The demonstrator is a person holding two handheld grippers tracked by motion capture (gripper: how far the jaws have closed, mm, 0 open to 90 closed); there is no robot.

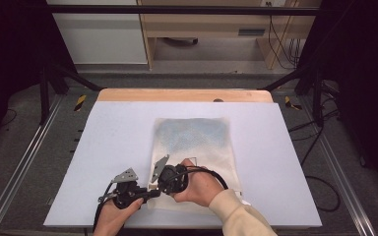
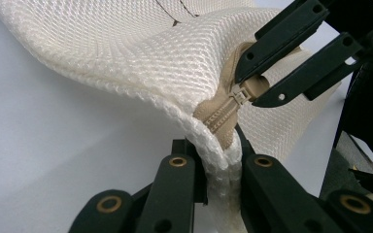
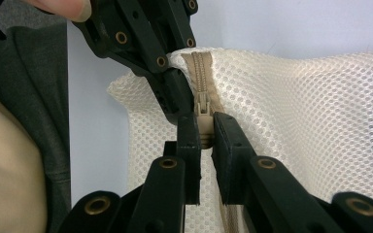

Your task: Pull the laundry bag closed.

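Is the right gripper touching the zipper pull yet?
Touching. The right gripper view shows the right gripper clamped on the zipper pull of the mesh bag.

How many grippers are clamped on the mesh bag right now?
2: the left gripper pinches the mesh bag's near corner edge, and the right gripper grips the zipper pull beside it.

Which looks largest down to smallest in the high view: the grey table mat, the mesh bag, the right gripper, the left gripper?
1. grey table mat
2. mesh bag, lying flat on the mat
3. right gripper and left gripper: they look about alike, each partly covered by its hand, so no ranking between them.
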